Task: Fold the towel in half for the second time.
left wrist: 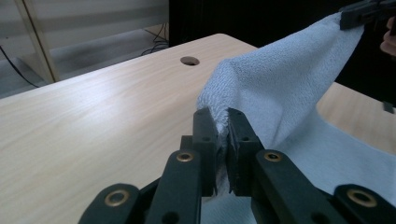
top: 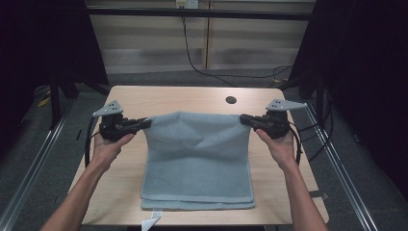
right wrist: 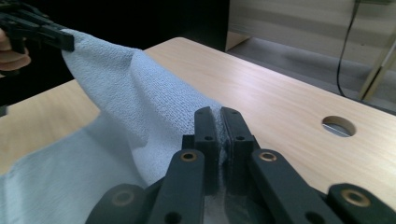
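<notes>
A light blue towel [top: 197, 159] lies folded on the wooden table [top: 144, 98], its far edge lifted off the surface and sagging in the middle. My left gripper [top: 146, 123] is shut on the towel's far left corner. My right gripper [top: 243, 119] is shut on the far right corner. In the left gripper view the towel [left wrist: 280, 79] rises from my pinching left gripper [left wrist: 223, 116] toward the other gripper [left wrist: 364, 14] at top right. The right gripper view shows the towel [right wrist: 135, 102] clamped in my right gripper [right wrist: 218, 114], stretching to the other gripper [right wrist: 42, 30] at upper left.
A round cable hole [top: 231, 100] sits in the table near its far edge. A white tag [top: 151, 222] hangs at the towel's near left corner by the table's front edge. Black cables [top: 202, 67] run across the floor behind the table, with dark curtains at both sides.
</notes>
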{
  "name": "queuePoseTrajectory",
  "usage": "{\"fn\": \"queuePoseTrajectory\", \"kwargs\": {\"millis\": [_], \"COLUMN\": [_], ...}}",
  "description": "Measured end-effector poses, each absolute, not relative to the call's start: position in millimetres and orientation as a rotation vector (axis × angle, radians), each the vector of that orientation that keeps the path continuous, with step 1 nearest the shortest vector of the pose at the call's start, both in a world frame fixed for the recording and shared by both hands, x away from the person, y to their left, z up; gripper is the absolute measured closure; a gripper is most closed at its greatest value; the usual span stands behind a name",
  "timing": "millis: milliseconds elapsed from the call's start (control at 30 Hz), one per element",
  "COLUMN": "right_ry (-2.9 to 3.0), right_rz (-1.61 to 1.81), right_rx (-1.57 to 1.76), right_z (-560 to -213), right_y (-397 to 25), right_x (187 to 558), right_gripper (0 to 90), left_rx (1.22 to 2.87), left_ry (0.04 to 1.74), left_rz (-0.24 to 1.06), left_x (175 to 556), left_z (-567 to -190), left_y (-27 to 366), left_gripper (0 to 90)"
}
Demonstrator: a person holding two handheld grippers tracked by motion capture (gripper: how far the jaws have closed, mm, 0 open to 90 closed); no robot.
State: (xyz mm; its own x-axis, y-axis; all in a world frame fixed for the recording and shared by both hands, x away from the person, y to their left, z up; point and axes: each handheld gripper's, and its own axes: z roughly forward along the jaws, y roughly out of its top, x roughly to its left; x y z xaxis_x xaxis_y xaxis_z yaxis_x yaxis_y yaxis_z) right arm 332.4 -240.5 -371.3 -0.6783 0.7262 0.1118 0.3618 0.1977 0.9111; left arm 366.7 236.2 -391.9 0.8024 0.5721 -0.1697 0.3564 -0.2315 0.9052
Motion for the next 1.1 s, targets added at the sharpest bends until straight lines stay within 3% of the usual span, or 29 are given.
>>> {"fn": "queuePoseTrajectory", "kwargs": {"millis": [333,600,767,933,1100], "right_ry": [2.218,2.330,2.378,2.385,2.249], "right_rz": [1.418,1.361,1.349,1.356,1.387], "right_rx": [0.970,0.977,1.016,1.026,1.105], "right_z": [-392.2,-431.0,-448.2,-455.2,-452.4], "right_y": [-240.5,-238.6,-238.3,-239.4,-253.8], "right_x": [283.5,238.4,223.0,208.1,208.2], "right_gripper": [86.2,85.4,79.8,74.2,61.3], "left_rx": [1.861,1.937,1.960,1.938,1.906], "left_ry": [0.695,0.700,0.684,0.718,0.805], "left_rz": [0.152,0.086,0.095,0.061,0.133], "left_x": [319.4,271.0,248.5,243.7,269.9], "left_z": [-419.8,-460.7,-467.0,-471.4,-462.8], "left_y": [252.4,257.9,255.3,262.5,269.9], "left_gripper": [83.9,83.6,81.4,70.6,47.2]}}
